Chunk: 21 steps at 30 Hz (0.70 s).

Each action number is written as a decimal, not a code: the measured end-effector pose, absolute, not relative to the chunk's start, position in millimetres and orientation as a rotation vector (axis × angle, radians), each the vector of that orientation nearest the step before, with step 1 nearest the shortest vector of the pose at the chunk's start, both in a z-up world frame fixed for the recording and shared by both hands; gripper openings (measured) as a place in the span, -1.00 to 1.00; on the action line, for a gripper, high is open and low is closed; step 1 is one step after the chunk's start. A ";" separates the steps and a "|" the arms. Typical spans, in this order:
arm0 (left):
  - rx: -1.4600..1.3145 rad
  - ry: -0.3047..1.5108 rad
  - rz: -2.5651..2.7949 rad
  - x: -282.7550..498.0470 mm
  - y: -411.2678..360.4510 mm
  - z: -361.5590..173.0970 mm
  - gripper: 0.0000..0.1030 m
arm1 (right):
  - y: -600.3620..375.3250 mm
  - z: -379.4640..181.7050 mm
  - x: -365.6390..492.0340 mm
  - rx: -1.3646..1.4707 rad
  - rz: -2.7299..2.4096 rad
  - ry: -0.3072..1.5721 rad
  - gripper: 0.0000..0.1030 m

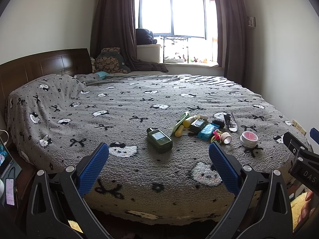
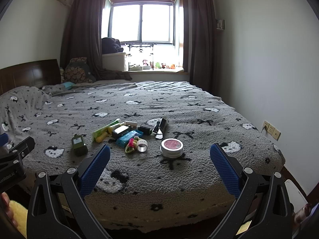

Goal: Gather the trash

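The left tool [image 1: 158, 155] hangs over the near edge of the bed [image 1: 139, 179] with its blue fingers [image 1: 93, 167] spread wide and nothing between them; the right tool [image 2: 159, 157] is level beside it on the right, likewise released and empty; both point toward the far window [image 2: 141, 22]. Between the tools and the trash lies a bare strip of grey blanket, and the left half of the bed toward the headboard [image 1: 39, 65] is free blanket; on the right the bed's edge drops close to the wall [image 2: 269, 59] with its sockets [image 2: 272, 130].

The trash lies clustered right of the bed's middle. Nearest, a round tin [image 2: 171, 147] sits flat, lid up; left of it a small tape roll [image 2: 142, 145] lies on its side, opening toward the near side, touching a pink and yellow hair tie [image 2: 131, 143]. Farther left and apart, a dark green bottle [image 1: 159, 140] lies flat, long axis running near to far, cap at the far end. Behind these, a blue packet [image 2: 128, 137], a second green bottle [image 1: 197, 125], a yellow tube [image 2: 102, 136] and a green tube [image 2: 104, 129] lie piled, the tubes slanting far right; a black wrapper [image 2: 160, 127] lies at the right.
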<state>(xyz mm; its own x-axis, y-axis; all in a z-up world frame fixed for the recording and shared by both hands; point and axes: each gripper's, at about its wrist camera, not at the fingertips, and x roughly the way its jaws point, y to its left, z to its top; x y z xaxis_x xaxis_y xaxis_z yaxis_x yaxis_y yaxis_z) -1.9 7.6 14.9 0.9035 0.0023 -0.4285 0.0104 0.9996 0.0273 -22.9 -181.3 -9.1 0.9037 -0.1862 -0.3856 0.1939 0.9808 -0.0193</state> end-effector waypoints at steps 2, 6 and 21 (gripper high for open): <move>0.029 0.442 -0.005 -2.4 7.3 13.9 0.84 | -181.3 -8.6 -22.7 0.019 -0.198 0.395 0.94; 0.029 0.442 -0.004 -2.3 7.4 14.1 0.84 | -180.8 -8.7 -24.0 0.015 -0.205 0.391 0.94; 0.029 0.443 -0.007 -2.0 10.1 15.0 0.84 | -180.9 -12.8 -23.4 0.012 -0.204 0.388 0.94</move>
<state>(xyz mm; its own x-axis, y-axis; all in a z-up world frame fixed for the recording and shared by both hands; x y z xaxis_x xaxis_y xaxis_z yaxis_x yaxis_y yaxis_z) -2.0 10.1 15.0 0.9034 -0.0006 -0.4288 0.0135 0.9995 0.0269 -23.4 -180.9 -12.8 0.9055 -0.1948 -0.3771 0.1995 0.9795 -0.0269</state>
